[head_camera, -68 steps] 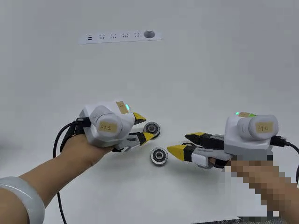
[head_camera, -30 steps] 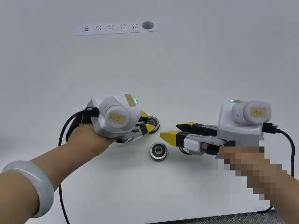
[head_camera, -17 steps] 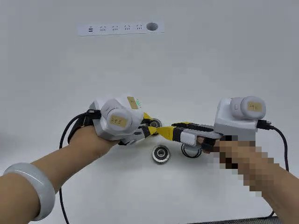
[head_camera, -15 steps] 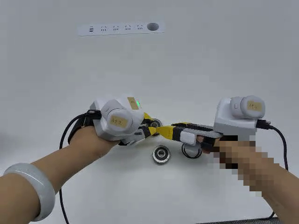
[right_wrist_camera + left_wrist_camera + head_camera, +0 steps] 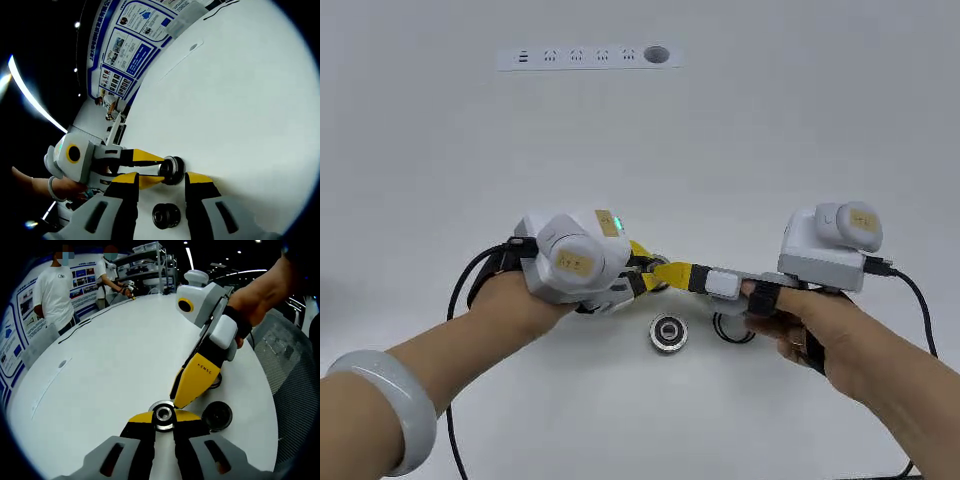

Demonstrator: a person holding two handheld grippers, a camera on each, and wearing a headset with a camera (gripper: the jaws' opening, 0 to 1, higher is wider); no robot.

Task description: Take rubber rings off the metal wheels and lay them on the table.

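Note:
My left gripper (image 5: 645, 268) is shut on a small metal wheel (image 5: 656, 272) with a black rubber ring around it, held just above the white table. In the left gripper view the wheel (image 5: 163, 413) sits clamped between the yellow tips of that gripper (image 5: 164, 418). My right gripper (image 5: 667, 272) reaches in from the right, open, its tips on either side of the same wheel (image 5: 171, 170). A second wheel (image 5: 668, 333) lies flat on the table below them, also seen as the second wheel (image 5: 216, 416). A loose black rubber ring (image 5: 732, 328) lies under the right gripper.
A white power strip (image 5: 590, 55) lies at the far side of the white table (image 5: 770, 150). Black cables trail from both grippers toward me. People stand beyond the table's far edge (image 5: 55, 285) in the left gripper view.
The left gripper closed on the upper wheel and lifted it slightly. The right gripper moved left until its tips reached that wheel, which uncovered the loose ring on the table.

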